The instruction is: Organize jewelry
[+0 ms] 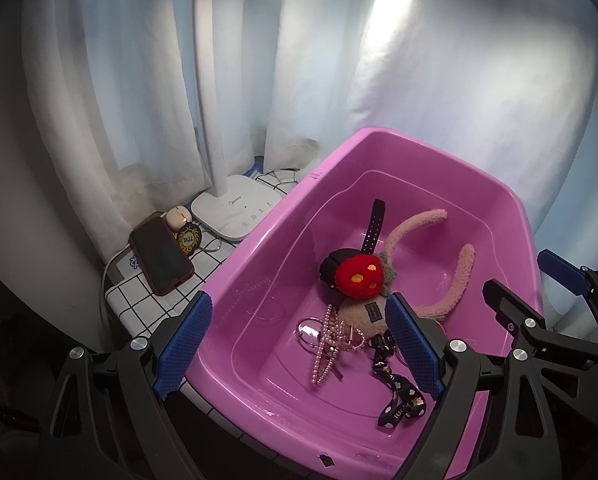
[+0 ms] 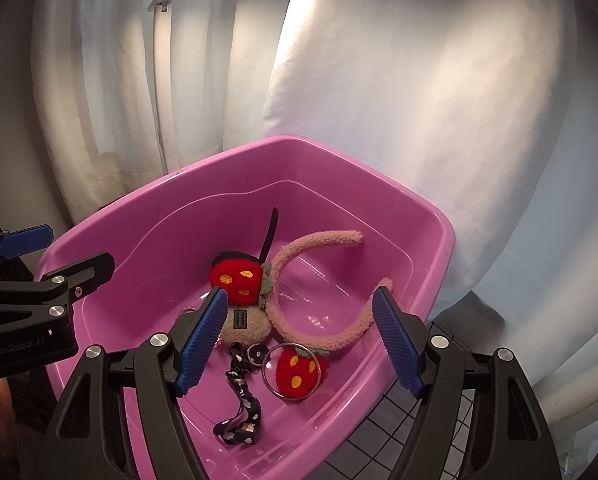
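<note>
We have two fisheye views, each looking forward along its own gripper's fingers and down at a slant into the pink tub (image 1: 511, 200). Our left wrist view sits near the tub's left front corner, facing right and inward, with the desk lamp base (image 1: 235, 210) and a phone (image 1: 161, 258) off to its left. Our right wrist view sits close over the tub's near rim (image 2: 435, 220), facing the white curtain (image 2: 419, 100). Both share the tub's inside: the fuzzy headband (image 1: 451, 276) (image 2: 319, 248) and the black lanyard (image 1: 399, 396) (image 2: 243, 412). Each view catches the other gripper at its edge.
</note>
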`<state>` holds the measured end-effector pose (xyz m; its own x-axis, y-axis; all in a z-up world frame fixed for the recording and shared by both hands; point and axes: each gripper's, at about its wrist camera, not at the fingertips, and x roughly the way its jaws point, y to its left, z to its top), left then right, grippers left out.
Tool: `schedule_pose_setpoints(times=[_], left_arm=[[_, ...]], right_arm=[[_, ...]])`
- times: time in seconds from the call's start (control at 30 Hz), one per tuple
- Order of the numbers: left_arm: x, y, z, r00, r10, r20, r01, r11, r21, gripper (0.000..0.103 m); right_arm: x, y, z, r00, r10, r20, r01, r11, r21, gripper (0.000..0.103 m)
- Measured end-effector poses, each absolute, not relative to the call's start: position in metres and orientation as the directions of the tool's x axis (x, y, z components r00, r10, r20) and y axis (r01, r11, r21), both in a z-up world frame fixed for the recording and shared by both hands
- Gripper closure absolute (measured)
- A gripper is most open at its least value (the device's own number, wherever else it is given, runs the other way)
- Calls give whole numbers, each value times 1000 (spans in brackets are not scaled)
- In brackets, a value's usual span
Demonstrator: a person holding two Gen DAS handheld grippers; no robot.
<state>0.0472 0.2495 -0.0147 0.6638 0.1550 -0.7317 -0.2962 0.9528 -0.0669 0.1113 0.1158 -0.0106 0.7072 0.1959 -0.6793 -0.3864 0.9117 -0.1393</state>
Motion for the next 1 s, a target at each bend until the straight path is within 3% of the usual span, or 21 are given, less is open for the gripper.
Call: schedule_pose_setpoints(times=[1.0], left_arm=[[44,248,-15,661,172,-730,-297,954,-43,10]], right_arm=[[106,113,-10,707,192,-681,-381,914,-138,31]])
